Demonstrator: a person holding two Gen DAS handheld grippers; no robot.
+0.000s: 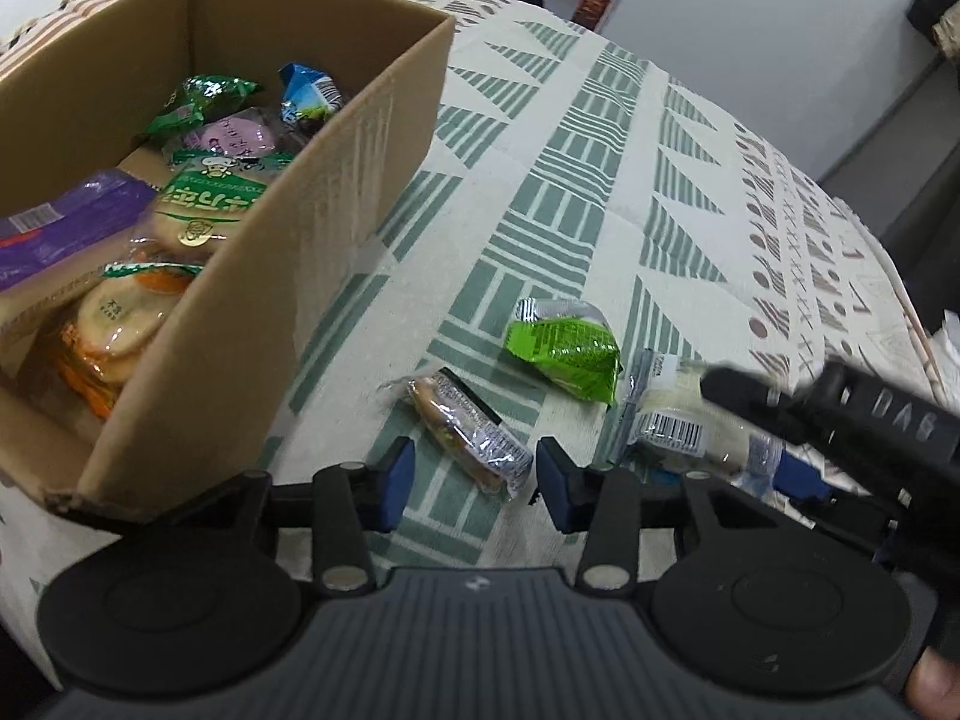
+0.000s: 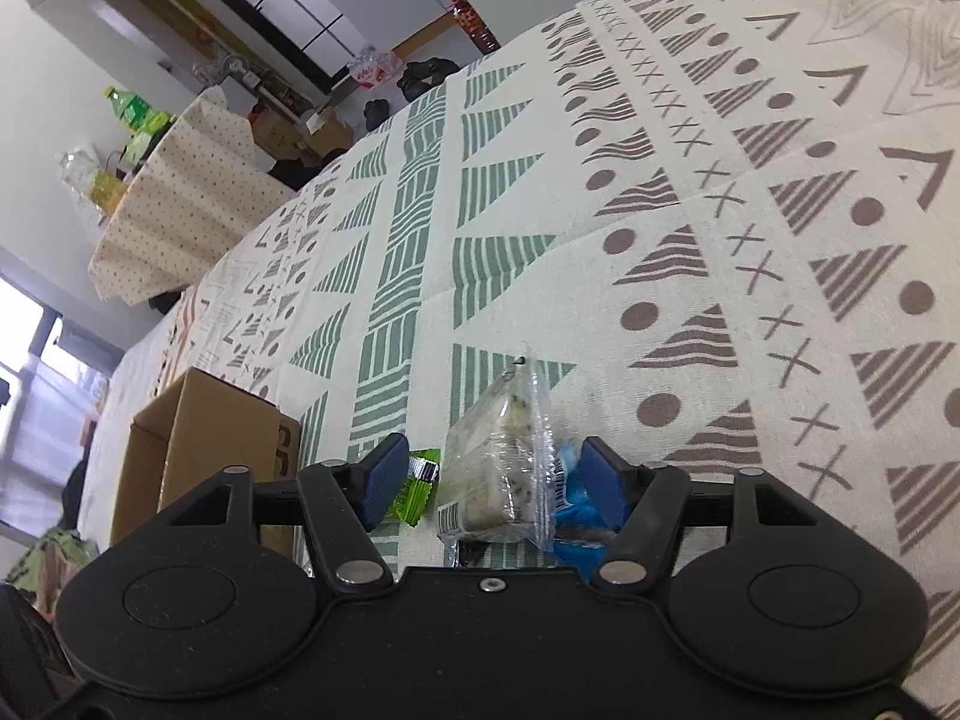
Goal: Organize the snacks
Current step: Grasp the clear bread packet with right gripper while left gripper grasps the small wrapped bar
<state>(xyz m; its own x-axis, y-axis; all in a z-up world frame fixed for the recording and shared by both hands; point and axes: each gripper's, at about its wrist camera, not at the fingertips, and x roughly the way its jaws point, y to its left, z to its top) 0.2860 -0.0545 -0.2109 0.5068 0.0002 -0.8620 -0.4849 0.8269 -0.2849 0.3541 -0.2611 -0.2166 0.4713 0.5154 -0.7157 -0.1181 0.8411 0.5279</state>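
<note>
A cardboard box (image 1: 336, 228) at the left holds several wrapped snacks; it shows at the lower left in the right wrist view (image 2: 204, 438). On the patterned cloth lie a brown snack in clear wrap (image 1: 468, 432), a green packet (image 1: 564, 354) (image 2: 417, 486) and a pale seeded cake in clear wrap (image 1: 678, 420) (image 2: 498, 468). My left gripper (image 1: 474, 486) is open, and the brown snack's near end lies between its pads without touching them. My right gripper (image 2: 493, 489) is open around the pale cake, with a gap on each side. A blue packet (image 2: 576, 510) lies under its right pad.
The green and brown patterned tablecloth (image 1: 600, 180) covers the table, whose edge curves away at the right. A second covered table (image 2: 180, 204) with bottles (image 2: 135, 111) stands in the distance. A fingertip (image 1: 936, 690) shows at the lower right corner.
</note>
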